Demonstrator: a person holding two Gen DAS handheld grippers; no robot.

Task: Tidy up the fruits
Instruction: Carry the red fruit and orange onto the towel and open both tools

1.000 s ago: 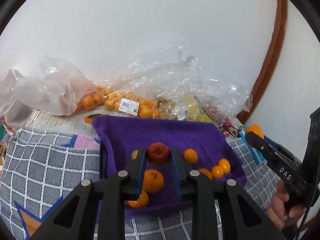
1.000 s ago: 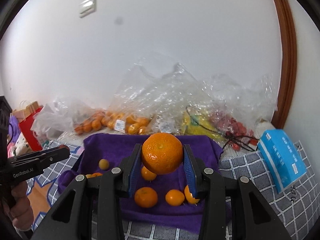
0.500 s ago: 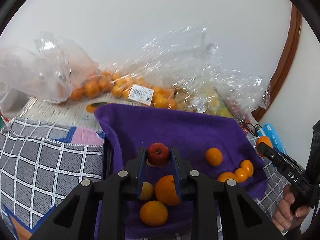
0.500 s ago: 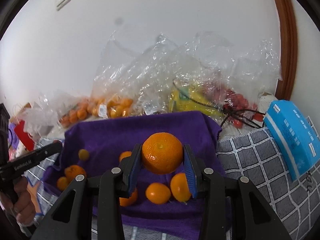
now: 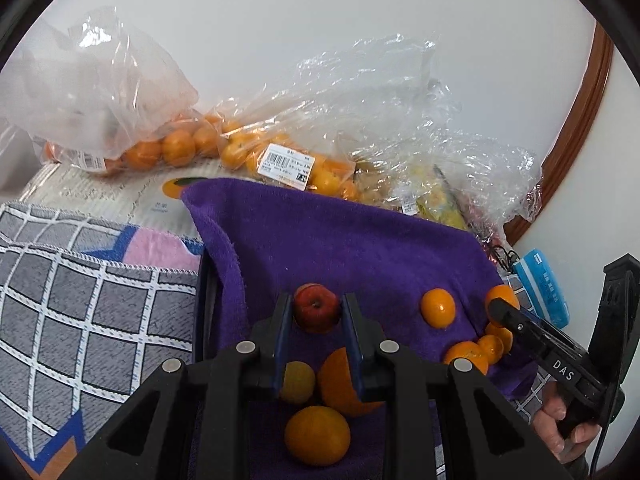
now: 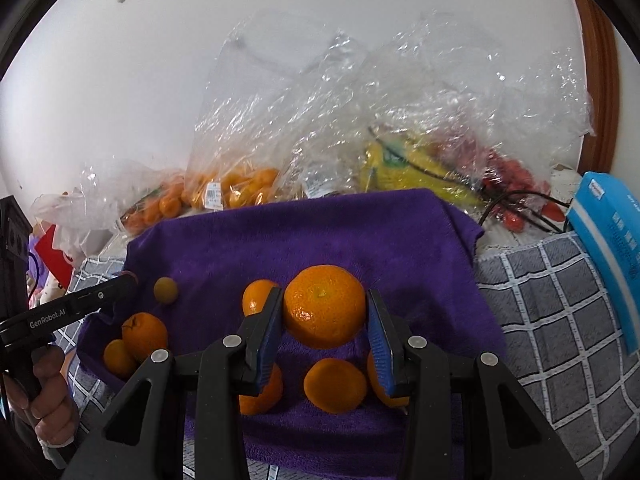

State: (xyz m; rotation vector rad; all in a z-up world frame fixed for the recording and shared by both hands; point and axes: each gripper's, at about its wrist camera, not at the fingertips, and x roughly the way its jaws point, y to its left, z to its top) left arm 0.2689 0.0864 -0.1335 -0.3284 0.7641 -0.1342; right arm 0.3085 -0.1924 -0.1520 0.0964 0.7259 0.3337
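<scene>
My left gripper is shut on a small red apple and holds it low over the purple towel. Several oranges lie on the towel below and to the right, one by itself. My right gripper is shut on a large orange just above the towel, with several loose oranges under and beside it, one right below. The right gripper also shows at the right of the left wrist view, and the left gripper at the left of the right wrist view.
Clear plastic bags of oranges and of yellow and red fruit lie against the wall behind the towel. A blue box lies to the right on the grey checked cloth. A printed white carton sits at the back left.
Both grippers have moved forward and down over the towel with their fruit still held. The bags and the loose oranges look nearer and larger.
</scene>
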